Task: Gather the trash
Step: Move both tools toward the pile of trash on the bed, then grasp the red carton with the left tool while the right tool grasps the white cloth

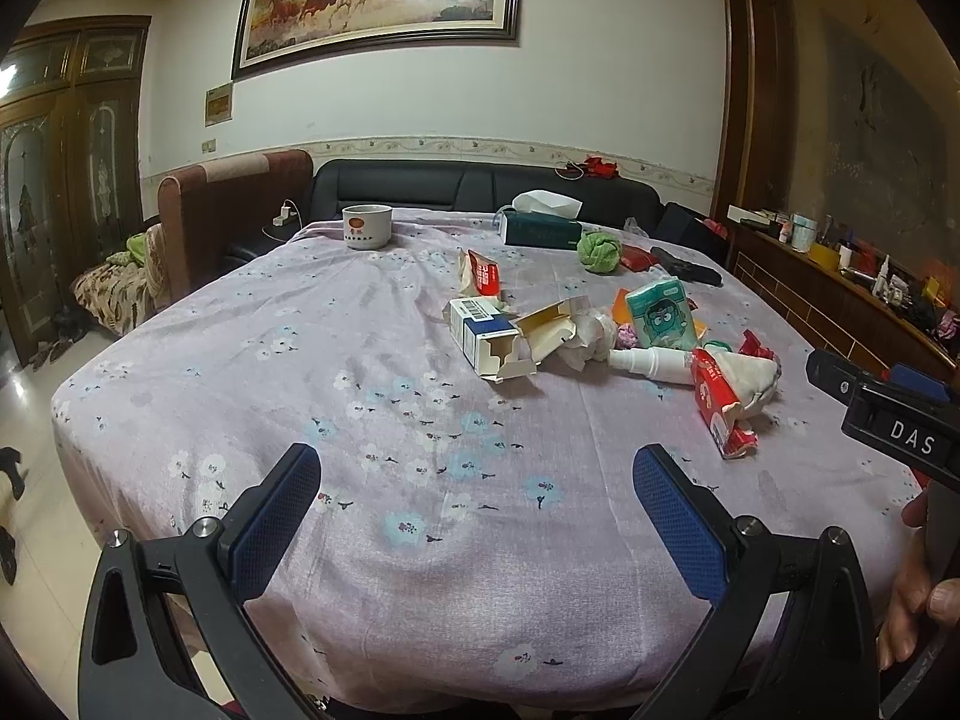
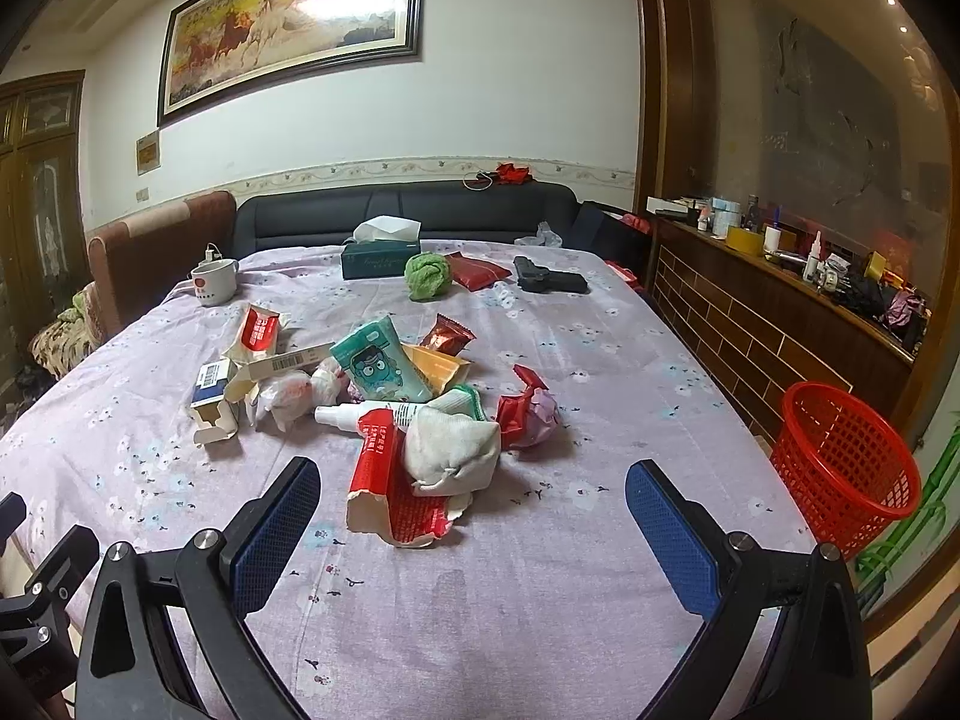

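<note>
A heap of trash lies mid-table on the purple floral cloth (image 1: pixel 336 324): a torn blue-and-white carton (image 1: pixel 486 336), crumpled tissue (image 1: pixel 585 333), a white spray bottle (image 2: pixel 348 414), a teal tissue pack (image 2: pixel 378 363), a torn red-and-white wrapper (image 2: pixel 390 480) and a white cloth pouch (image 2: pixel 453 450). A red mesh bin (image 2: pixel 846 468) stands on the floor right of the table. My left gripper (image 1: pixel 477 516) hangs open over the near cloth, holding nothing. My right gripper (image 2: pixel 474 510) is open just short of the red-and-white wrapper, also bare.
A white mug (image 1: pixel 367 227), green tissue box (image 1: pixel 543 228), green cloth ball (image 2: pixel 427 276), red packet (image 2: pixel 477 270) and a black object (image 2: pixel 549 281) sit at the far side. A dark sofa (image 2: pixel 408 210) runs behind. A cluttered wooden ledge (image 2: pixel 810 276) lines the right wall.
</note>
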`<action>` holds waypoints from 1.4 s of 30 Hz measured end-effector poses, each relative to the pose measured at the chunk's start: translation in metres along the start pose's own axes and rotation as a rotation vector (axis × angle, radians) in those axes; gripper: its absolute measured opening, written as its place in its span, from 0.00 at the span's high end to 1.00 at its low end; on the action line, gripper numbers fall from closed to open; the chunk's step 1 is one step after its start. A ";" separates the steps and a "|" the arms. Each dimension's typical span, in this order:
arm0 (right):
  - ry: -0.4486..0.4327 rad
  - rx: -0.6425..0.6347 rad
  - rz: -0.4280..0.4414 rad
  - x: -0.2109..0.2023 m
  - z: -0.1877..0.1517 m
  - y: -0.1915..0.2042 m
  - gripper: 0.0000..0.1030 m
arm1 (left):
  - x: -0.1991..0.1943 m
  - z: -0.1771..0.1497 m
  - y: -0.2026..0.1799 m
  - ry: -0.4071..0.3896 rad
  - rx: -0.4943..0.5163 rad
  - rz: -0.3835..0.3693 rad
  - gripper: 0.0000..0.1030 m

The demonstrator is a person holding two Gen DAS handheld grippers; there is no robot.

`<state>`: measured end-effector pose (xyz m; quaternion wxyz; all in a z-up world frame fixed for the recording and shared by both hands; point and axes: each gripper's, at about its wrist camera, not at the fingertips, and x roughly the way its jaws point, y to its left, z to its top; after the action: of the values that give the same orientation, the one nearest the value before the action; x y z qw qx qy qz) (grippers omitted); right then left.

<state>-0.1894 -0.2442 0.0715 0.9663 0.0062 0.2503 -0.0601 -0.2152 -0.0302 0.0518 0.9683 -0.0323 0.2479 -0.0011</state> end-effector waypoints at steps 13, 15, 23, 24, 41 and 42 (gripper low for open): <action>0.016 0.058 0.028 0.004 0.005 -0.021 0.00 | 0.014 0.021 -0.014 0.010 0.057 -0.075 0.00; 0.027 0.097 0.055 0.007 0.009 -0.035 0.01 | 0.020 0.027 -0.021 0.033 0.077 -0.117 0.00; 0.121 0.245 0.123 0.029 0.010 -0.088 0.19 | 0.057 0.054 -0.055 0.164 0.064 -0.296 0.00; 0.128 0.256 0.129 0.031 0.008 -0.091 0.21 | 0.062 0.057 -0.061 0.183 0.061 -0.313 0.01; 0.154 0.311 0.177 0.041 0.002 -0.111 0.27 | 0.161 0.046 -0.122 0.464 0.021 -0.442 0.82; 0.157 0.312 0.190 0.042 0.003 -0.110 0.27 | 0.159 0.045 -0.120 0.459 0.018 -0.451 0.82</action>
<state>-0.1646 -0.3587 0.0559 0.9324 0.1843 0.3108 -0.0060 -0.0529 -0.1496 0.0224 0.8627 -0.0770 0.4463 -0.2253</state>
